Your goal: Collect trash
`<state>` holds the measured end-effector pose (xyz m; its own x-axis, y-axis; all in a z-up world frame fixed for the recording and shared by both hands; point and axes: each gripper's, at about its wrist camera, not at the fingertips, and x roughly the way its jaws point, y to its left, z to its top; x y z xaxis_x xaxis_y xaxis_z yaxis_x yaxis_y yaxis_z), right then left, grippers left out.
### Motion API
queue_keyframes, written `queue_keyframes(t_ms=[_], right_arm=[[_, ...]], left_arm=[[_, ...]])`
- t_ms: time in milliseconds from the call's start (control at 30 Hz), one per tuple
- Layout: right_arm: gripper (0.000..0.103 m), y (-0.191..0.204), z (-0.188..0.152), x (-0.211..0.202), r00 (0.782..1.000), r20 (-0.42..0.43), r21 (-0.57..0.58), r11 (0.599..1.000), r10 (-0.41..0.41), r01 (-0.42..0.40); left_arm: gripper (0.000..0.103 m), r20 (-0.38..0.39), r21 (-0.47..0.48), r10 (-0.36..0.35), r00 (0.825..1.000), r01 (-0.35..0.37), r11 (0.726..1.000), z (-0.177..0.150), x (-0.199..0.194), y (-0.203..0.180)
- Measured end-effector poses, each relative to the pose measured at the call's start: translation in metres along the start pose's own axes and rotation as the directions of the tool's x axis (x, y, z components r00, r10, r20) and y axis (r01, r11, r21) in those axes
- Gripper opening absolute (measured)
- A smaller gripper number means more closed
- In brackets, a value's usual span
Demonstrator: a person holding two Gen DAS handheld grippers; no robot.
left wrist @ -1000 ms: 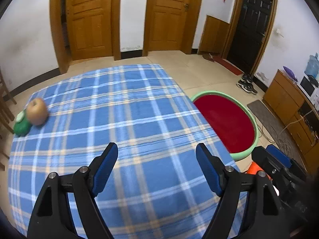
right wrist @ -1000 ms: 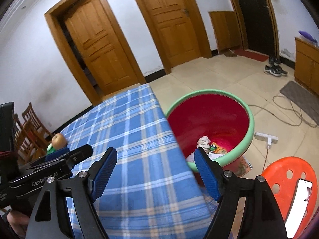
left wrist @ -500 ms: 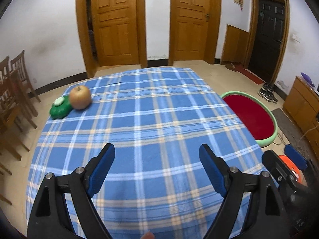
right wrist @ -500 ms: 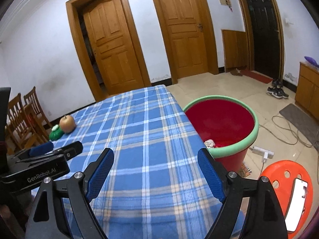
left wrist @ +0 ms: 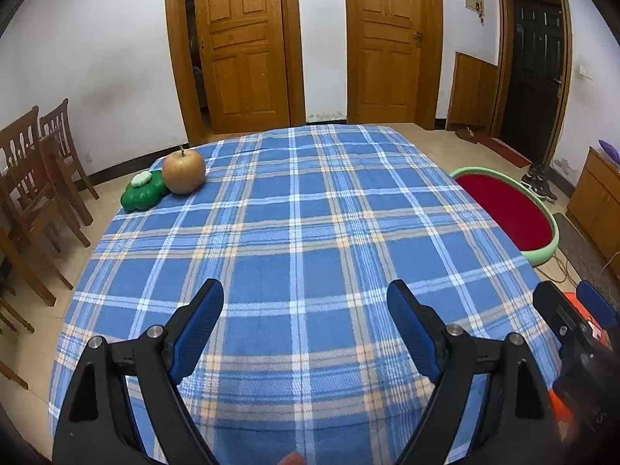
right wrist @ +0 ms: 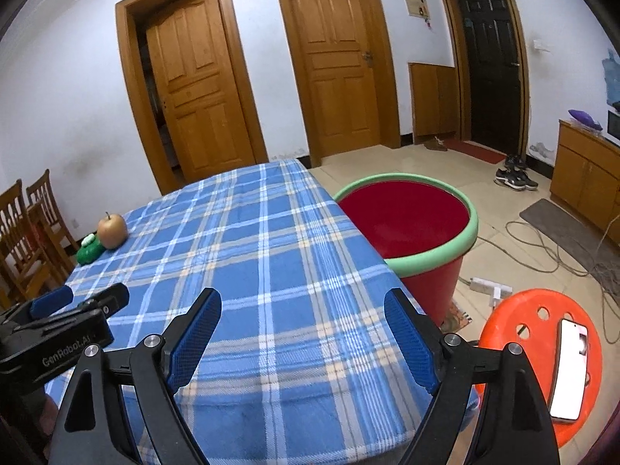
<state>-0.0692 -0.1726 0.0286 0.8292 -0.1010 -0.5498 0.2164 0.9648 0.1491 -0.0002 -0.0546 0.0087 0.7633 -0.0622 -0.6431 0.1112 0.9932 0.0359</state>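
A red bin with a green rim stands on the floor at the table's right side; it also shows in the left wrist view. Its contents are hidden from here. A brownish apple and a green flower-shaped object lie at the far left corner of the blue plaid tablecloth; both show in the right wrist view, apple and green object. My left gripper is open and empty above the near part of the table. My right gripper is open and empty above the near right part.
Wooden chairs stand left of the table. An orange stool with a phone on it is at the near right. Cables and a power strip lie on the floor. A wooden cabinet lines the right wall.
Both grippers have pulled back and levelled out: more of the table and room is in view, and the trash in the bin has dropped out of sight. Both stay open.
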Motion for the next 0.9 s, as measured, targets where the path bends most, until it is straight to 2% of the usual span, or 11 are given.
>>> queue_keyframes(t_ms=[900], right_arm=[[0.087,0.0049,-0.0033,0.0007,1.0,-0.016,-0.006,1.0,0.005,-0.005]], left_arm=[[0.085,0.016,-0.005,0.0,1.0,0.0,1.0,-0.0002,-0.0049,0.001]])
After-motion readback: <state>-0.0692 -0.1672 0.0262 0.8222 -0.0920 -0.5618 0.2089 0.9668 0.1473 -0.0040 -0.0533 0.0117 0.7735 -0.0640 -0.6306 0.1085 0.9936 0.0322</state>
